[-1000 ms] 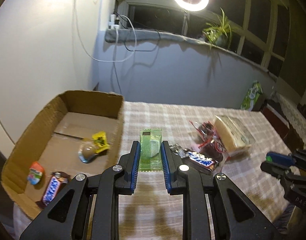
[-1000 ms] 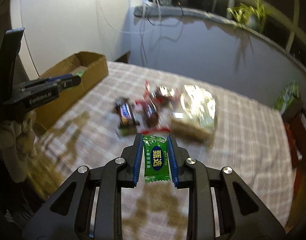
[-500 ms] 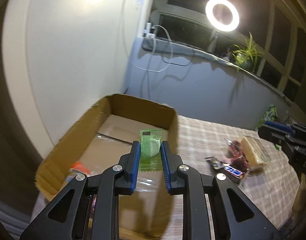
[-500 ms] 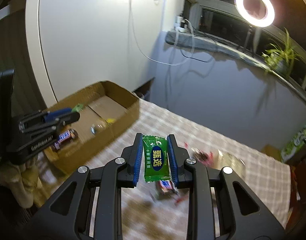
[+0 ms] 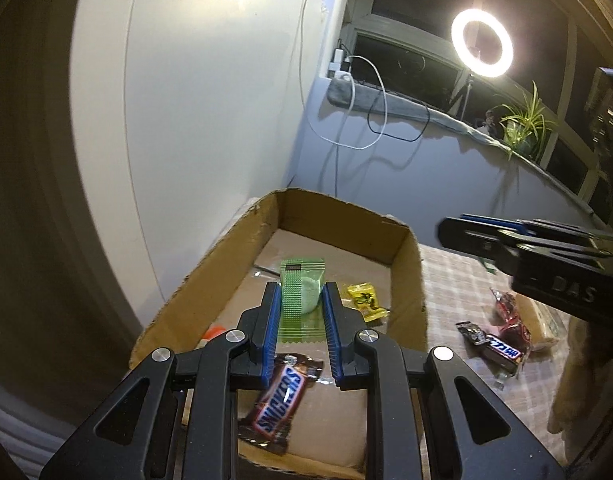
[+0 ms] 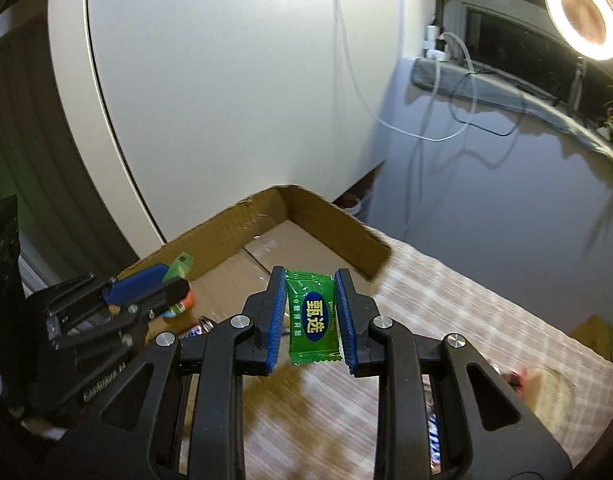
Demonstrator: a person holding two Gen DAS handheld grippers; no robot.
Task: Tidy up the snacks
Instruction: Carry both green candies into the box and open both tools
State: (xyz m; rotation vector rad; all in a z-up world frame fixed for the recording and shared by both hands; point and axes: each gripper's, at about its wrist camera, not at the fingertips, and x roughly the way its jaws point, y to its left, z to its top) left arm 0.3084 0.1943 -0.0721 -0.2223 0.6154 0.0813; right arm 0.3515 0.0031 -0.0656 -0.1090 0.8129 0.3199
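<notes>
My left gripper (image 5: 300, 296) is shut on a pale green snack packet (image 5: 301, 295) and hangs over the open cardboard box (image 5: 406, 280). A Snickers bar (image 5: 280, 396) and a yellow candy (image 5: 364, 300) lie on the box floor beneath it. My right gripper (image 6: 311, 280) is shut on a bright green candy packet (image 6: 312, 316) with a blue oval label, held above the checked tablecloth (image 6: 446, 308) just right of the box (image 6: 338, 224). The left gripper (image 6: 146, 284) shows at the left of the right wrist view, over the box.
More snacks lie on the cloth to the right of the box: a second Snickers bar (image 5: 494, 350), red-wrapped sweets (image 5: 510, 312) and a clear bag of biscuits (image 5: 542, 320). A white wall panel (image 5: 210, 120) stands behind the box. A ring light (image 5: 482, 44) and a plant (image 5: 522, 124) are on the sill.
Both grippers have swung left with their packets. The left one went from the table beside the box to above the box. The right one moved from the snack pile towards the box's edge.
</notes>
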